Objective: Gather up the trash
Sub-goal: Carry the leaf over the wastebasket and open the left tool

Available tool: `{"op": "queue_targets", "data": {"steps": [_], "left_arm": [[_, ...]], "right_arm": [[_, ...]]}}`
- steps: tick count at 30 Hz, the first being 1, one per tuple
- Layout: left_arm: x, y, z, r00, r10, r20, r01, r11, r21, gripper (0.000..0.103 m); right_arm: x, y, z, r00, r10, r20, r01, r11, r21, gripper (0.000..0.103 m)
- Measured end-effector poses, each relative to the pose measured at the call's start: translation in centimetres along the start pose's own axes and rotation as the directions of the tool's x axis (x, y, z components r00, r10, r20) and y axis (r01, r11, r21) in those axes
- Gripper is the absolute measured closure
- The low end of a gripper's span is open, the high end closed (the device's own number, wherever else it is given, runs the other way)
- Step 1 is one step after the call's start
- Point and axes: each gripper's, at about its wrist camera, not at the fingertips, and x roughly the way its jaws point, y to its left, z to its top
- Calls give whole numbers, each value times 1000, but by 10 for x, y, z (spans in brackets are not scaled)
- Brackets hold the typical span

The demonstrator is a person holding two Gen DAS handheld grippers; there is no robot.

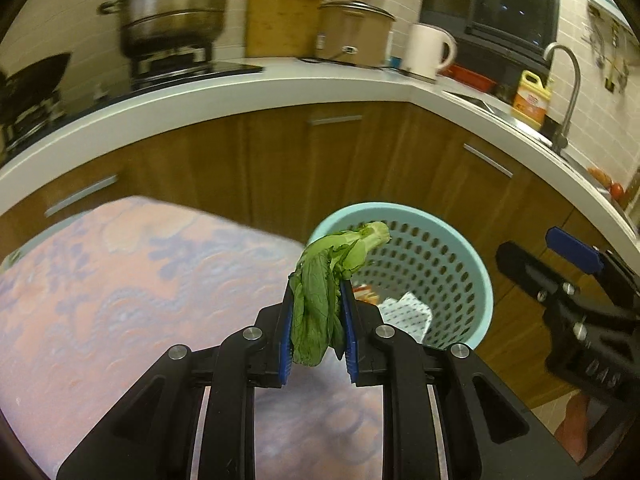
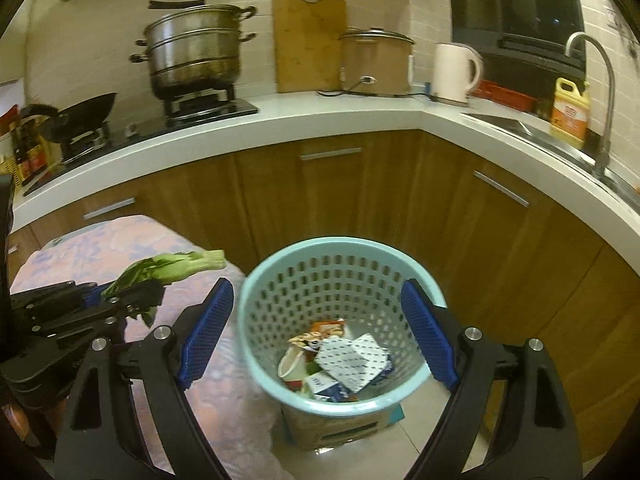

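Note:
My left gripper (image 1: 316, 292) is shut on a limp green leafy vegetable (image 1: 320, 304), held above the edge of a table with a pink and purple patterned cloth (image 1: 120, 280); the stalk end points toward a light blue perforated trash basket (image 1: 472, 256). In the right wrist view the vegetable (image 2: 168, 268) and the left gripper (image 2: 132, 292) sit left of the basket (image 2: 256, 280). My right gripper (image 2: 316, 328) is open and empty, directly above the basket, which holds paper cartons and wrappers (image 2: 340, 356). The right gripper also shows at the right of the left wrist view (image 1: 560, 272).
Brown cabinets (image 2: 360, 200) under a white L-shaped counter (image 2: 320, 120) stand behind the basket. On the counter are a steel steamer pot (image 2: 196, 48) on a stove, a wok (image 2: 80, 112), a cutting board (image 2: 308, 44), a rice cooker (image 2: 376, 64), a kettle (image 2: 456, 72) and a sink with tap (image 2: 600, 80).

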Motion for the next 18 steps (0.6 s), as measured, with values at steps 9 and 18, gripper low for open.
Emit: {"op": "queue_targets", "data": {"steps": [9,18], "left_arm": [[39,-39,19,999,-32,-21,33,999,34,83],[58,-40,10,997,-41,-60,44,998,35,47]], "right_arm": [[15,-39,-8,997,-68,-34,70,996,54,22],[17,-63,-8,996,-83,-43,87,991,106,22]]}}
